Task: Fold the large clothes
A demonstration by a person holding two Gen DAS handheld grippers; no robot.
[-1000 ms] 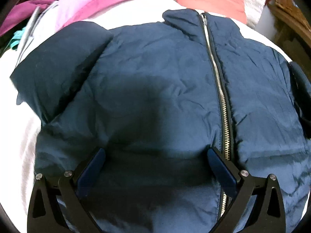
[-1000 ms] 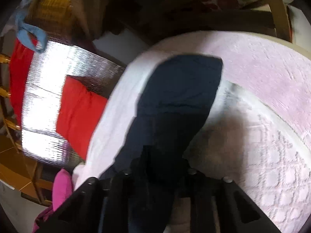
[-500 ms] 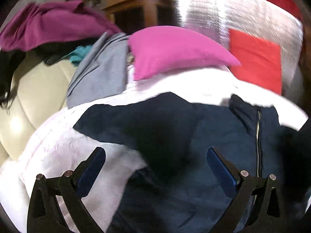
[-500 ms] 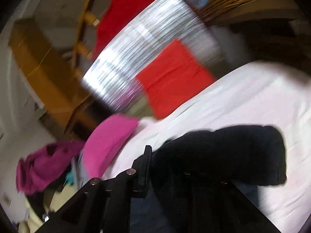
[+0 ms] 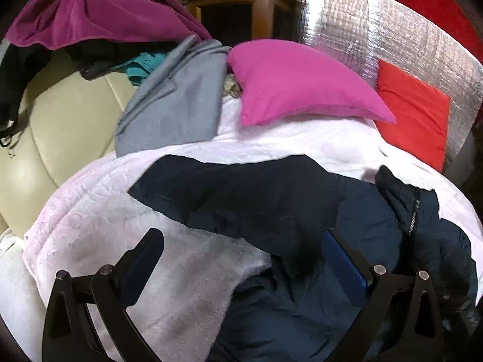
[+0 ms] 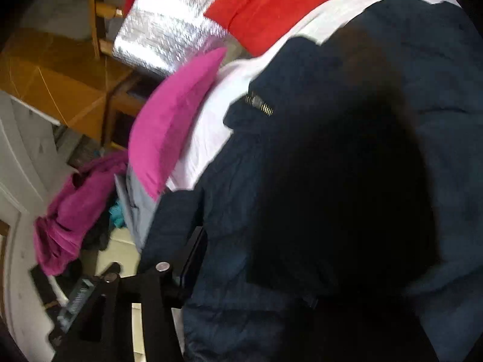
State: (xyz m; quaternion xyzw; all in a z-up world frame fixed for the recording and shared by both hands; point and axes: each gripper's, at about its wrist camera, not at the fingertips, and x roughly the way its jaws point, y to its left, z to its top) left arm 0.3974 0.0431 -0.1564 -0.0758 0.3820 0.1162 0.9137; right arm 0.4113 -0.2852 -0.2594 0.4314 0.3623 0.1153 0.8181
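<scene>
A navy padded jacket (image 5: 302, 211) with a silver zip lies on a white quilted bed cover (image 5: 99, 220). Its left sleeve (image 5: 211, 187) stretches out to the left. My left gripper (image 5: 241, 256) is open and empty just above the cover, near where the sleeve meets the body. In the right wrist view the jacket (image 6: 302, 181) fills the frame. My right gripper (image 6: 256, 271) is shut on the jacket's other sleeve and holds it over the jacket body. Only its left finger (image 6: 193, 259) shows; dark fabric hides the other one.
A pink pillow (image 5: 295, 84) and a red cushion (image 5: 413, 114) lie at the bed's far end against a silver foil panel (image 5: 377, 36). Grey (image 5: 172, 105) and magenta (image 5: 90, 9) clothes are piled on a cream sofa (image 5: 66, 126) at the left.
My left gripper swung left from the jacket's front to the left sleeve area. My right gripper carried the right sleeve up off the bed and over the jacket body.
</scene>
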